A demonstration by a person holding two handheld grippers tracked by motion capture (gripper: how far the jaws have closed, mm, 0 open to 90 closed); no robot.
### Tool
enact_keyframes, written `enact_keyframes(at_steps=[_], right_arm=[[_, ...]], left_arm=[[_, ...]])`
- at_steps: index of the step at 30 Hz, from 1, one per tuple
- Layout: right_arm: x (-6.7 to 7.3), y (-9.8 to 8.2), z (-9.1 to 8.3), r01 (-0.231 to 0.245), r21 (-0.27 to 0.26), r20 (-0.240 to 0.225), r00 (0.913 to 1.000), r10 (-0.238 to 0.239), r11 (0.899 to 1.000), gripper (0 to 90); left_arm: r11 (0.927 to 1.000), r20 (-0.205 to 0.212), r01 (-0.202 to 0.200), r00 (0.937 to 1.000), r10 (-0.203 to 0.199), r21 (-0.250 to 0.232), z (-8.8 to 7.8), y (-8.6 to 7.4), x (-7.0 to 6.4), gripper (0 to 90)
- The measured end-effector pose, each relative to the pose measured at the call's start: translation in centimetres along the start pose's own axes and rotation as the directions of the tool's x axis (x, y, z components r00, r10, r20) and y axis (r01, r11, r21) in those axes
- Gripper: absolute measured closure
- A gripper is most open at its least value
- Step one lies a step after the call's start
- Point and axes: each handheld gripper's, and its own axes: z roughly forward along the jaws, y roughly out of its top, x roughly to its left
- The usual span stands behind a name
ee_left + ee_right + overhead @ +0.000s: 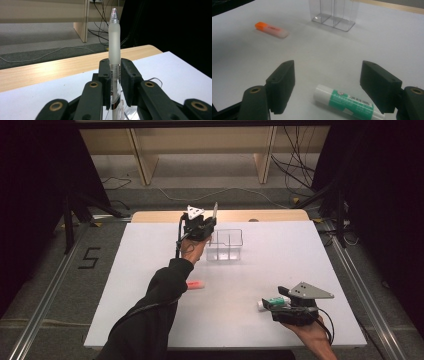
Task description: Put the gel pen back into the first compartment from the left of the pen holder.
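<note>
While the left gripper holds its jaws clamped on a frosted pen, the pen stands upright between them at the centre of the left gripper view, its clear tip near the top edge of the frame. From the high view, that gripper sits just above the middle of the frame, right beside the left wall of a clear plastic organizer with compartments, and the pen pokes up above it. At the lower right of the high view, the right gripper rests low over the white table, its jaws spread wide. Between them, untouched by either pad, lies a green-and-white glue stick on the table. An orange highlighter lies at the upper left of the right gripper view, well apart from the organizer at top centre.
</note>
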Motion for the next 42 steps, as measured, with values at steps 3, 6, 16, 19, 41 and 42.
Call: enact_keyframes(at_steps=[3, 6, 16, 19, 41, 42], right_arm=[[0.0, 0.0, 0.0, 0.001, 0.000, 0.001, 1.0000, -0.001, 1.000, 29.1], [-0.1, 0.0, 0.0, -0.004, -0.001, 0.002, 1.0000, 0.004, 1.000, 29.0], [-0.1, 0.0, 0.0, -0.003, 0.001, 0.002, 1.0000, 0.003, 1.000, 29.0], [-0.1, 0.0, 0.0, -0.005, 0.001, 0.003, 1.0000, 0.005, 1.000, 29.0], [0.1, 0.1, 0.0, 0.001, -0.005, 0.001, 1.0000, -0.001, 1.000, 29.0], [0.1, 0.1, 0.0, 0.001, -0.005, -0.001, 1.0000, -0.001, 1.000, 29.0]], left_arm=[[0.9998, -0.005, -0.014, 0.9999, 0.014, 0.013, -0.1, -0.2, 0.0, 78.0], [0.9996, -0.007, -0.016, 0.9998, 0.017, 0.022, -0.5, -0.3, 0.1, 77.4], [0.9983, 0.033, -0.041, 0.9986, 0.040, 0.041, -3.2, 1.2, 0.1, 44.5], [0.9971, 0.052, -0.048, 0.9976, 0.045, 0.059, -4.1, 1.4, 0.1, 38.3], [0.9701, 0.166, -0.173, 0.9755, 0.145, 0.170, -9.6, 0.0, 2.4, 25.8], [0.9687, 0.166, -0.177, 0.9748, 0.148, 0.174, -9.7, -0.1, 2.4, 25.8]])
